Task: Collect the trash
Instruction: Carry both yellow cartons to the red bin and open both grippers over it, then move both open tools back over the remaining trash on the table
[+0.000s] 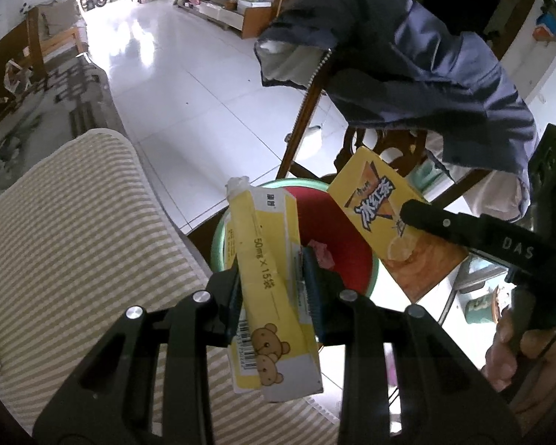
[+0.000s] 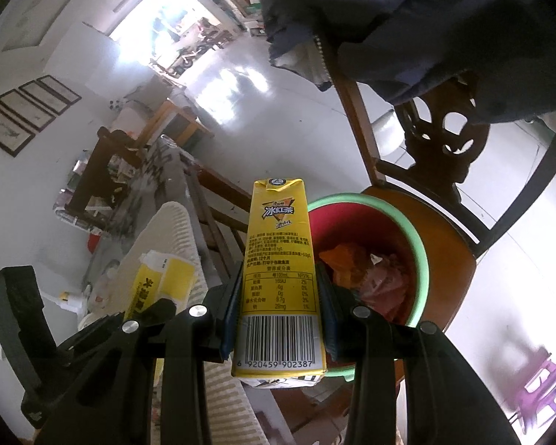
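Note:
My left gripper [image 1: 272,289] is shut on a yellow medicine box with bear pictures [image 1: 274,296], held upright over the near rim of a red bin with a green rim [image 1: 218,244]. My right gripper [image 2: 280,307] is shut on a yellow iced-tea carton [image 2: 278,259], its barcode end toward the camera. The bin [image 2: 419,244] stands on a wooden chair seat and holds crumpled wrappers [image 2: 374,274]. The left wrist view shows the tea carton [image 1: 385,222] tilted above the bin's right side, clamped by the right gripper's fingers [image 1: 444,226]. The medicine box [image 2: 163,278] appears at the left of the right wrist view.
A dark blue jacket [image 1: 407,59] hangs over the carved back of the wooden chair [image 2: 441,148]. A striped cushion [image 1: 81,241] lies on the left, beside the bin. Glossy white floor tiles [image 1: 189,85] stretch beyond. A hand [image 1: 507,348] grips the right tool's handle.

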Demonstrator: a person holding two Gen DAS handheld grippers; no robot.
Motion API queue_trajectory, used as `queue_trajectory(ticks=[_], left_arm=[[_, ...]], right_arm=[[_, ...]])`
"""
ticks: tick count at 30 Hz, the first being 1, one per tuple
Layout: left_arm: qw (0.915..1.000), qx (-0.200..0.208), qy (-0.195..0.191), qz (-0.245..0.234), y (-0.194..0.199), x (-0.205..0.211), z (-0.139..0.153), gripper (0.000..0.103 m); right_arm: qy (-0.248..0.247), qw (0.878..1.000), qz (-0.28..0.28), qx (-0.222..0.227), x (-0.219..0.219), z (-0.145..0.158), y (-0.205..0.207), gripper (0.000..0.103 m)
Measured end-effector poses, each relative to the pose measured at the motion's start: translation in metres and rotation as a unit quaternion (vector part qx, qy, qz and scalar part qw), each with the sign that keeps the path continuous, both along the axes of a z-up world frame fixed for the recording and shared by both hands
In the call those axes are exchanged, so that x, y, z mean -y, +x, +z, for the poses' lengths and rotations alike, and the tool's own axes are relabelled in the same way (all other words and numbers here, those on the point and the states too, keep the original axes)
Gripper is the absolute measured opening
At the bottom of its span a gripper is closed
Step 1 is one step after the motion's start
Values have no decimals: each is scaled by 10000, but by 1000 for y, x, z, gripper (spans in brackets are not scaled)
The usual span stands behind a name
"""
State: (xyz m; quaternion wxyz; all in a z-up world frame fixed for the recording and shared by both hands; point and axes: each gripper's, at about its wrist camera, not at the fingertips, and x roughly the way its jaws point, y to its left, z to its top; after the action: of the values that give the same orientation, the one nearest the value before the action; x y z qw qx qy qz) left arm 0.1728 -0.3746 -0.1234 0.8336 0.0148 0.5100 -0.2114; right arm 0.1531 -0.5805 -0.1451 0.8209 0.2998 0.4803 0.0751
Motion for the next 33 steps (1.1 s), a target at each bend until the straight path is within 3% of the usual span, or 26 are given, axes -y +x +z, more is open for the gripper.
queue_trajectory(ticks=[6, 8, 9, 10, 15, 19, 22, 24, 26, 29, 33], left_arm=[[9999, -87, 49, -65, 1, 5, -5, 29], [9999, -135, 20, -92, 2, 5, -7, 44], [9999, -91, -6, -70, 2, 4, -6, 65], [10000, 5, -36, -40, 0, 3, -4, 72], [9996, 233, -133, 53, -2, -2, 4, 84], [9978, 644, -106, 126, -9, -12, 17, 91], [9907, 1307, 103, 349, -18, -24, 32, 97], [9827, 1757, 245, 522, -26, -35, 45, 97], [9732, 2126, 431, 760, -33, -47, 56, 97], [9643, 2368, 490, 1076, -40, -70, 70, 97], [9544, 2591, 564, 1369, -54, -104, 82, 97]], right_arm=[[46, 10000, -38, -28, 3, -3, 0, 38], [98, 9999, -79, -86, 2, -5, 0, 45], [137, 9998, -118, -79, 3, -5, 0, 54], [147, 9997, -157, -64, 4, -5, -1, 58], [73, 9998, -179, 5, 1, 1, -3, 71], [-102, 9997, -75, 198, -10, 10, -5, 71], [-496, 9972, 133, 545, -29, 27, -9, 74], [-803, 9923, 249, 906, -47, 41, -15, 82], [-1023, 9867, 313, 1222, -61, 50, -21, 83], [-1469, 9727, 469, 1732, -90, 66, -33, 94], [-1893, 9540, 735, 2207, -129, 79, -47, 96]])
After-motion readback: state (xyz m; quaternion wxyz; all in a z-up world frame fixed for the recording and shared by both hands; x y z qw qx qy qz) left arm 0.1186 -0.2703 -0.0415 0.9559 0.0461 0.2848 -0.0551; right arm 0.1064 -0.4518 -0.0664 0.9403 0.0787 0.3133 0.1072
